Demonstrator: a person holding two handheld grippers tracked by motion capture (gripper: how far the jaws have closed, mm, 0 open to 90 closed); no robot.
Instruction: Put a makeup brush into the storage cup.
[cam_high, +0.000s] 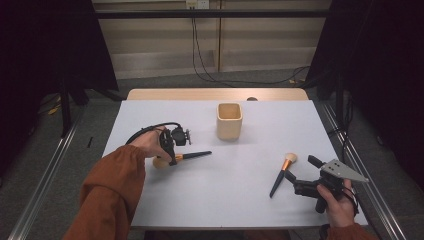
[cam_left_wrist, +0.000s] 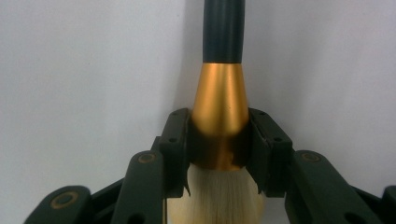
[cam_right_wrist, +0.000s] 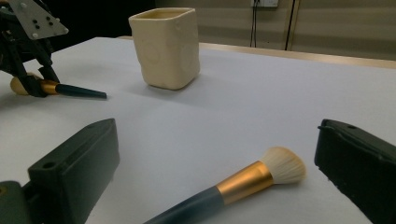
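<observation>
**Two brushes on the table, one clamped at its gold collar**

Two makeup brushes lie on the white table (cam_high: 235, 195). The left brush (cam_high: 187, 156) rests flat at the left of the table, its cream bristles toward the person's hand and its dark handle pointing right, toward the table's middle. The left gripper (cam_high: 170, 150) comes down on it from above. In the left gripper view the two black jaws press on either side of the brush's gold collar (cam_left_wrist: 219, 121), just above the bristles (cam_left_wrist: 217, 198), so the fingers (cam_left_wrist: 175, 140) are clamped on the brush. The dark handle (cam_left_wrist: 224, 28) runs straight away from the jaws over the bare table.

The right brush (cam_high: 282, 172) lies free at the right of the table, slanted, with its bristles farther from the person and its handle tip nearer. The right gripper (cam_high: 312, 172) sits just beside it, close to the table's near right corner, held in the person's right hand (cam_high: 337, 205). In the right gripper view its jaws stand wide apart, one at each lower corner, and the right brush (cam_right_wrist: 243, 184) lies on the table between them, touched by neither.

A cream cup (cam_high: 229, 120) stands upright past the middle of the table, well apart from both brushes and empty as far as its rim shows. An orange sleeve (cam_high: 112, 195) covers the left forearm.
</observation>
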